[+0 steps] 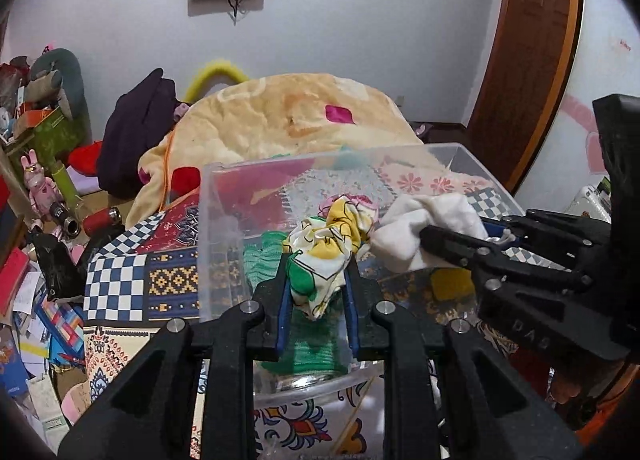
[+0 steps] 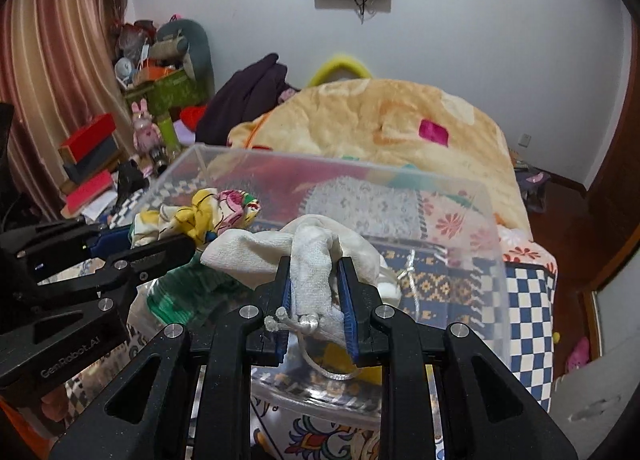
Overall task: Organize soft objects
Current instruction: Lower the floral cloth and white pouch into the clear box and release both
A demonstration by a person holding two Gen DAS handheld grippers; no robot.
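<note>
Bed [image 1: 120,284]: patterned quilt with a blue-and-white checked border. It carries the clear bin, and I see no worktop under it.

Blanket [image 1: 288,116]: a large peach heap on the far side of the bed, beyond the bin.

Clear bin [image 1: 224,176]: a transparent plastic box, open at the top, set directly ahead of both grippers. Its near rim lies just below my fingers, and both cloths hang over its opening.

Green cloth [image 1: 264,264]: already lying inside the bin, low on the left side, under the printed cloth.

White cloth [image 2: 316,260]: a towelling bundle with a silvery drawstring [image 2: 304,326] trailing at the near end. It hangs over the right half of the bin with its long axis running near to far along my fingers.

Printed cloth [image 1: 324,252]: yellow, green and white floral. It is bunched upright over the left half of the bin and touches the white cloth on its right.

Right hand-held gripper [image 2: 316,292]: pinching the white cloth between blue pads.

Left hand-held gripper [image 1: 316,292]: pinching the printed cloth in the same way.

Deciding relation: both loads sit above the bin's mouth, left beside right, neither arm nearer. I judge the drop to be straight down; the risk is the two cloths snagging each other.
</note>
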